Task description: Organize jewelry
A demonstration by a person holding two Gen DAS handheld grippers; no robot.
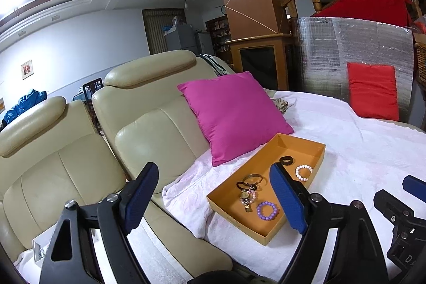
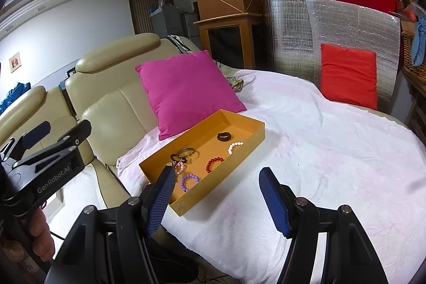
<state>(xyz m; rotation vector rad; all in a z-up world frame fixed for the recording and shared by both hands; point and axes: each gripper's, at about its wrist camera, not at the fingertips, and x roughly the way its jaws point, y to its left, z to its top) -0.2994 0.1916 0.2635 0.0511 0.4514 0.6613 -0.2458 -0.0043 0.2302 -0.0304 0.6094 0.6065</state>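
An orange tray lies on a white-covered bed. In it lie a purple bead bracelet, a white bead bracelet, a red bead bracelet, a black ring, a metal bangle and a watch. My left gripper is open and empty, held in front of the tray's left side. My right gripper is open and empty, just before the tray's near corner. The left gripper also shows at the left of the right wrist view.
A magenta pillow leans against a cream leather sofa behind the tray. A red cushion rests on a silver foil panel. The white cover spreads to the right.
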